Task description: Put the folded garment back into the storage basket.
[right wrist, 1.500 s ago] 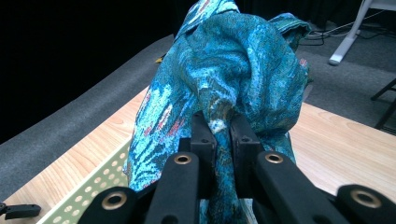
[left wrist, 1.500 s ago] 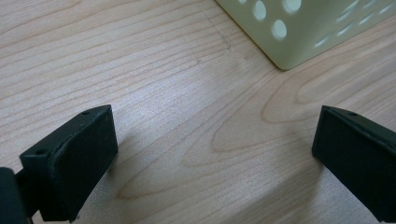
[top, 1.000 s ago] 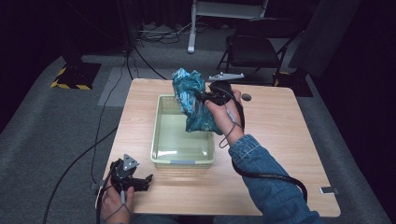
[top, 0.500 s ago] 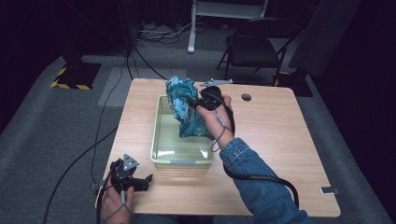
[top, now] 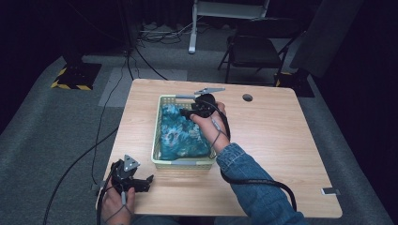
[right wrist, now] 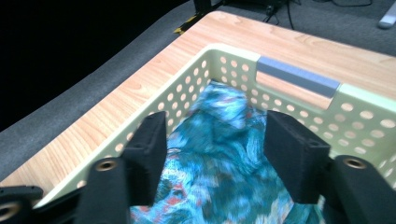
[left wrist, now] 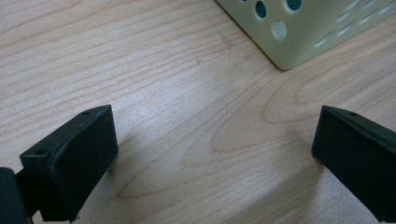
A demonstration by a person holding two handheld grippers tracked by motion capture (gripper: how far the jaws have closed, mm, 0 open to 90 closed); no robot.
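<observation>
High view: right gripper (top: 187, 114) (just opening) over cloth (top: 180, 133).

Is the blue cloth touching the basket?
Touching. In the high view the blue cloth lies inside the basket; the right gripper view shows it bunched against the holed wall.

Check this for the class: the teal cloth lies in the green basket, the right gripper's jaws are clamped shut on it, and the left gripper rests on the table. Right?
Not quite: the right gripper has its jaws apart above the teal cloth, as the right gripper view shows. The cloth does lie in the green basket, and the left gripper rests on the table.
</observation>
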